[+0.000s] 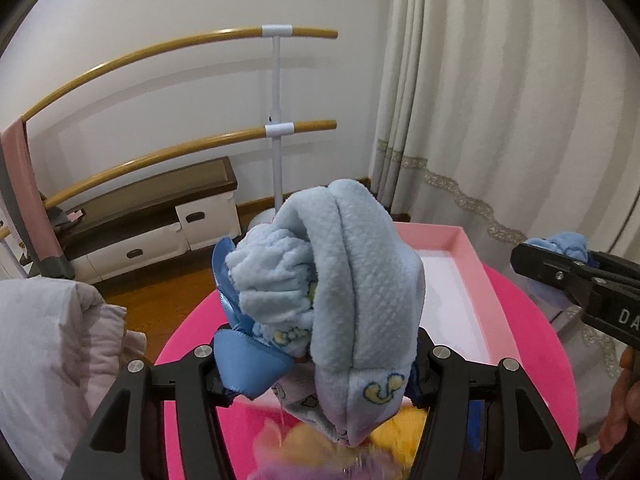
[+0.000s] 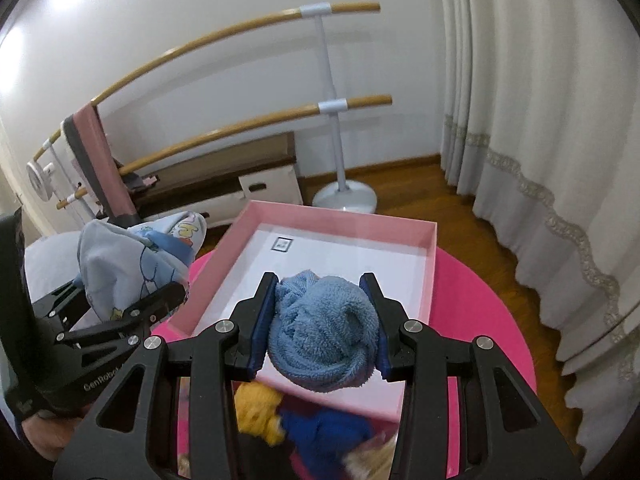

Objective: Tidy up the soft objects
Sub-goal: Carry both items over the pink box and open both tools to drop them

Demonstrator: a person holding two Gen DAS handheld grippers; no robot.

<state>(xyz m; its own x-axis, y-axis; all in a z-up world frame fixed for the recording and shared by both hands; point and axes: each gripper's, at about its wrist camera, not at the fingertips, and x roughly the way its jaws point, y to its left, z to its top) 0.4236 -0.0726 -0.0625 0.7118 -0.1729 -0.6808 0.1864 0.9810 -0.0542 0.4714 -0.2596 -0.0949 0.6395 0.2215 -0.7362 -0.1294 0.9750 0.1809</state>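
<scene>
My left gripper (image 1: 316,356) is shut on a light blue baby cloth bundle (image 1: 340,280) with a blue satin ribbon (image 1: 248,356), held above the round pink table (image 1: 532,320). It also shows in the right wrist view (image 2: 132,272). My right gripper (image 2: 322,312) is shut on a rolled blue terry towel (image 2: 324,332), held over the near edge of the open pink box (image 2: 430,272) with a white floor. In the left wrist view the right gripper (image 1: 568,264) enters from the right. More soft items, yellow (image 2: 256,412) and dark blue (image 2: 324,428), lie below on the table.
A pale quilt (image 1: 48,352) lies left of the table. A ballet barre stand (image 2: 340,128), a low white drawer bench (image 1: 160,228) and cream curtains (image 2: 540,120) stand behind on the wooden floor.
</scene>
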